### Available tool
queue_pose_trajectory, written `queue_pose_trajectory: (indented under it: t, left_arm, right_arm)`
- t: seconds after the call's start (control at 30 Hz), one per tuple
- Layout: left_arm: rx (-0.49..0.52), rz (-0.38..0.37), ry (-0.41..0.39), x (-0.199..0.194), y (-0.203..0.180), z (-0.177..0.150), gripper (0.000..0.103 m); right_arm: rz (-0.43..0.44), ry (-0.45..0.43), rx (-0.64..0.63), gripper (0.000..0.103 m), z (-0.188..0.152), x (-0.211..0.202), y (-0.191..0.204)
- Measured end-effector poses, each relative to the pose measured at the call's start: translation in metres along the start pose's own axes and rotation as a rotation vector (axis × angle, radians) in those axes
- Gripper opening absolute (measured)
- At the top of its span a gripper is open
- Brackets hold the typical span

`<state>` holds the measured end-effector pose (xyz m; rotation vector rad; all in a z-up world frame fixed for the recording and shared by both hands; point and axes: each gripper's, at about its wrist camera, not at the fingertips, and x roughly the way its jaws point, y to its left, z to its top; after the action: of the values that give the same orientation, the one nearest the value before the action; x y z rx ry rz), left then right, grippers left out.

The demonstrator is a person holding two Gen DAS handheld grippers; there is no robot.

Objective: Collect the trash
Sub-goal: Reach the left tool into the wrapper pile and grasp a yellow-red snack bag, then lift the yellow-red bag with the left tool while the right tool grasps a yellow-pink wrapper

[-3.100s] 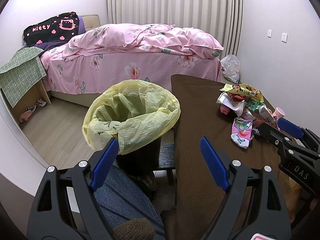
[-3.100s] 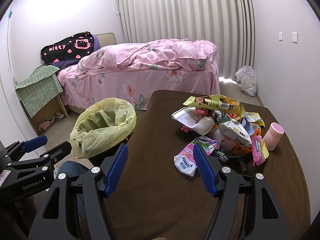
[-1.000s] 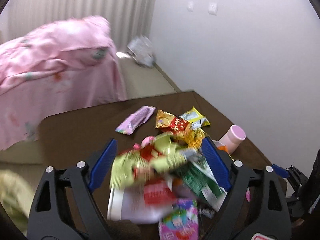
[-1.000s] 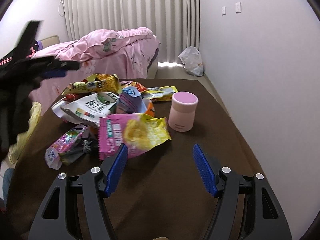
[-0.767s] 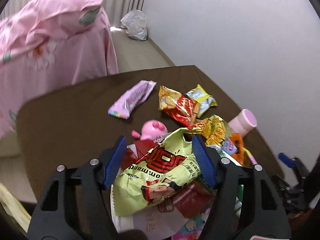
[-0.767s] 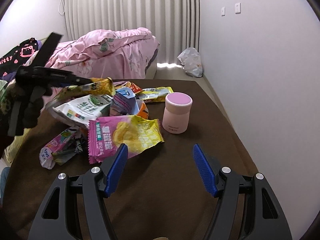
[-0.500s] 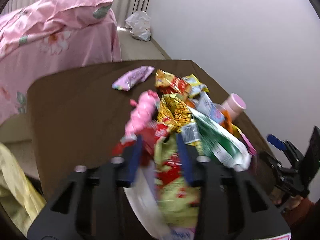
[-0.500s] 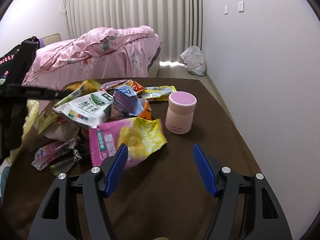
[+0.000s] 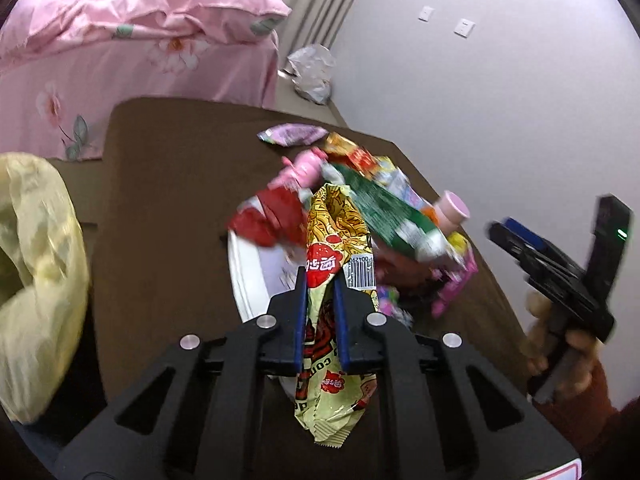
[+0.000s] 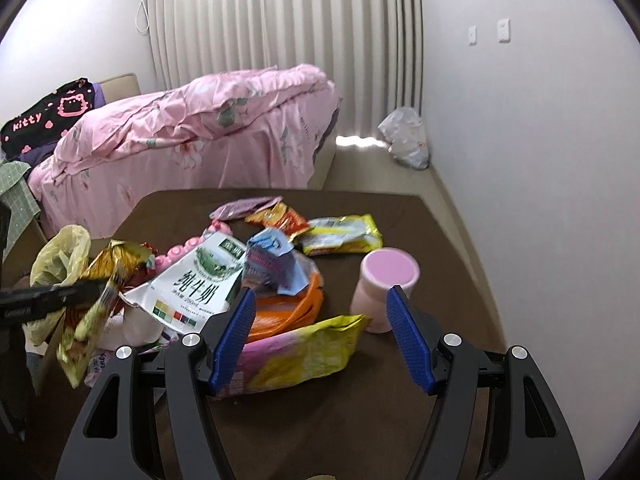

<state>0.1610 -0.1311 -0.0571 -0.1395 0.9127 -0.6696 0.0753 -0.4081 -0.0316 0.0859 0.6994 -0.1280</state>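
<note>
The left gripper [image 9: 320, 276] had pinched a yellow snack wrapper [image 9: 338, 236] above the pile [image 10: 256, 280], the right gripper [image 10: 320, 332] gaped empty beside it, and nearly all remained unbinned.

Pink bed [image 10: 192, 136] — pleated curtain [image 10: 280, 16] (wall switches [image 10: 502, 26] beside)

My left tool [image 9: 320, 300] is black with blue pads, pinching a yellow-green wrapper [image 9: 340, 240] printed with a red blotch, gold noodle swirls and a white barcode patch. My right tool [image 10: 320, 336] carries the same black frame and blue ribbed pads. The counter [image 10: 380, 420] is dark brown. On it lie a white and green milk pouch [image 10: 196, 284], a pink and yellow snack bag [image 10: 296, 356], an orange wrapper [image 10: 288, 312] and a pale pink cup [image 10: 384, 288]. The bin liner [image 9: 36, 280] is pale yellow. The bed [image 10: 200, 140] is pink with a floral print.
</note>
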Motion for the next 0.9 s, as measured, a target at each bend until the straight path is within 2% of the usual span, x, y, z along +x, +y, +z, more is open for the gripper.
queue_pose_trajectory:
  t: [0.1, 0.17, 0.3, 0.4, 0.57, 0.63, 0.7, 0.9]
  left_arm:
    - [0.015, 0.001, 0.008, -0.002, -0.004, -0.008, 0.011]
    - [0.025, 0.024, -0.002, -0.005, -0.005, -0.011, 0.012]
    - [0.031, 0.027, 0.001, -0.007, -0.009, -0.02, 0.012]
    - [0.035, 0.043, 0.003, -0.006, -0.013, -0.028, 0.012]
    - [0.038, 0.063, 0.016, -0.006, -0.021, -0.033, 0.014]
    - [0.034, 0.069, 0.015, -0.009, -0.022, -0.034, 0.015]
    - [0.035, 0.074, 0.009, -0.013, -0.023, -0.033, 0.021]
    - [0.045, 0.092, -0.001, -0.016, -0.026, -0.028, 0.029]
  right_arm:
    - [-0.011, 0.093, 0.041, 0.06, -0.011, 0.019, -0.006]
    - [-0.053, 0.155, 0.036, 0.058, -0.026, 0.025, -0.012]
    - [-0.111, 0.208, 0.06, 0.058, -0.054, 0.015, -0.029]
    - [-0.112, 0.209, 0.111, 0.058, -0.065, 0.005, -0.041]
    - [-0.014, 0.191, 0.226, 0.058, -0.063, 0.007, -0.05]
    - [0.007, 0.183, 0.231, 0.058, -0.06, 0.01, -0.044]
    - [0.02, 0.171, 0.217, 0.058, -0.056, 0.014, -0.036]
    - [0.028, 0.172, 0.207, 0.058, -0.051, 0.025, -0.029]
